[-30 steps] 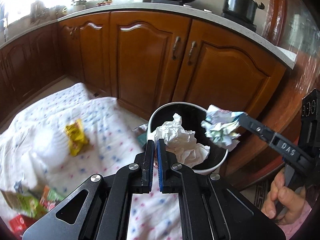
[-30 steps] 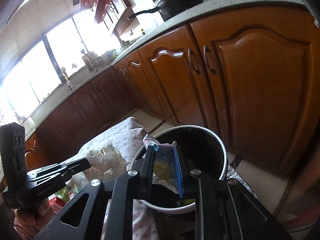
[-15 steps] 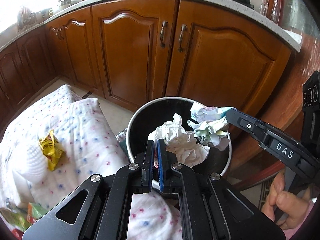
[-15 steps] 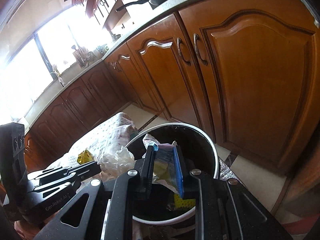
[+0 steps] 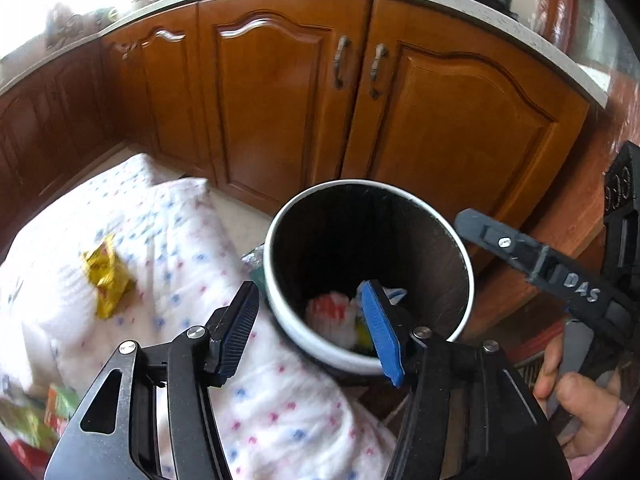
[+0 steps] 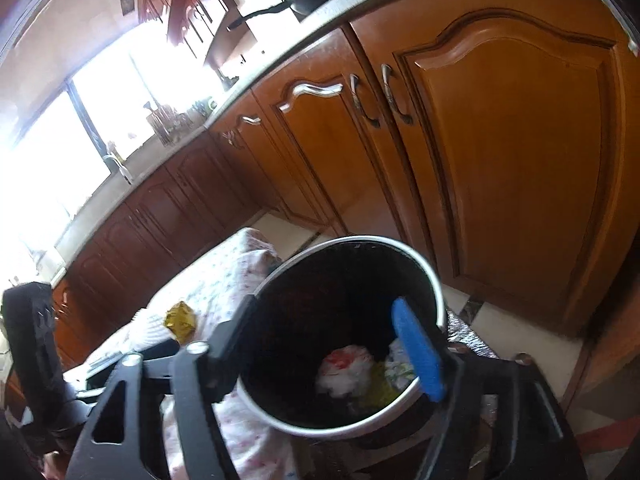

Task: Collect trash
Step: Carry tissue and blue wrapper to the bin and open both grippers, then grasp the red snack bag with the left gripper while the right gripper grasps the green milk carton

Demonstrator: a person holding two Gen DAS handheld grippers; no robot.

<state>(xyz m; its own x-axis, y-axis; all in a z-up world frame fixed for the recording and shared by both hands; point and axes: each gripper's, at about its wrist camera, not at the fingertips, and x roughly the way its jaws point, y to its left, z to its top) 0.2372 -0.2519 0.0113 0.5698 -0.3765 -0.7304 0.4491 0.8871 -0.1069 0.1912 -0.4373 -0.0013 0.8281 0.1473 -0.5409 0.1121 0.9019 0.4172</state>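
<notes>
Left wrist view, from the left edge across: some green and red packets (image 5: 44, 412) lie blurred at the lower left corner, well to the left of the left gripper (image 5: 310, 320). Above them a yellow wrapper (image 5: 107, 276) rests on the white dotted cloth (image 5: 168, 248), up and to the left of the gripper's left finger. The left gripper's jaws stand apart and are opening, with nothing gripped between them; the gap frames the near rim of the white bin (image 5: 280, 316). The left finger hangs over the cloth, just beside the bin's outer wall, and the blue-padded right finger hangs over the bin's mouth. Past that finger, down inside the bin, sits the crumpled trash (image 5: 334, 314), white paper with red marks. Right of the bin the other tool's dark finger reaches in over the rim, and a hand (image 5: 576, 396) grips its handle at the lower right.

Right wrist view, again from the left: the yellow wrapper lies on the cloth up and to the left of the right gripper (image 6: 324, 340). Its jaws are wide apart and opening, empty, hanging over the bin's mouth; the bin's rim runs between the two fingers. The crumpled trash lies at the bottom, below and between the fingers, close to the blue pad. Brown cabinet doors (image 6: 520, 168) rise behind the bin
</notes>
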